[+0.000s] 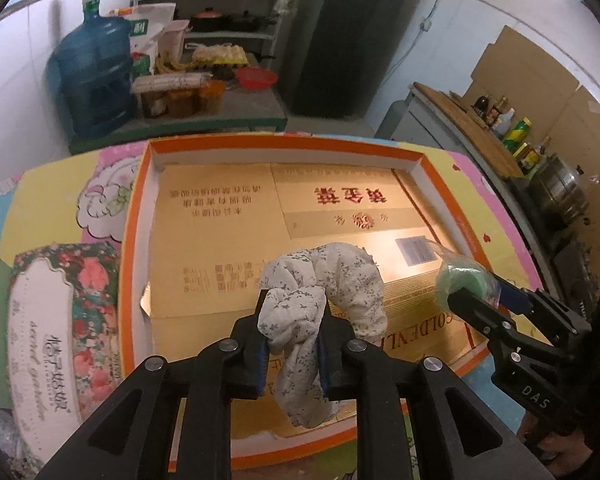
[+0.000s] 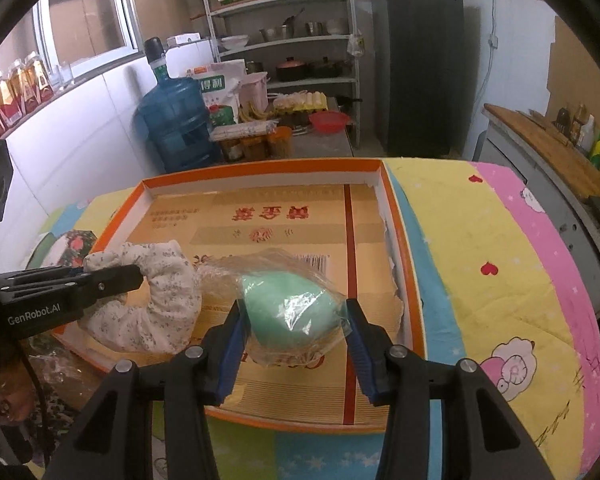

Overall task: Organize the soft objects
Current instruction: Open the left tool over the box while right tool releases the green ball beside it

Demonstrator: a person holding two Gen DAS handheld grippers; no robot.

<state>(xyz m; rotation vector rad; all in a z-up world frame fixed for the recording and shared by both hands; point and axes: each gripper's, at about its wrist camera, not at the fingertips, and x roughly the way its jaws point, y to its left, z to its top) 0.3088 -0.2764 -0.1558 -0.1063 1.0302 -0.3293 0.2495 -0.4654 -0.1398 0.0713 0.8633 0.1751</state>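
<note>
One floral cloth point(image 1: 324, 292), one wrapped green ball point(image 2: 288, 308), one tray point(image 2: 404, 264)

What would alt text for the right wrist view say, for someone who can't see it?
Two black fingers clamp a green soft object wrapped in clear plastic above an orange-rimmed tray on a colourful cloth. At left, a second gripper holds a floral cloth over the same tray.
</note>
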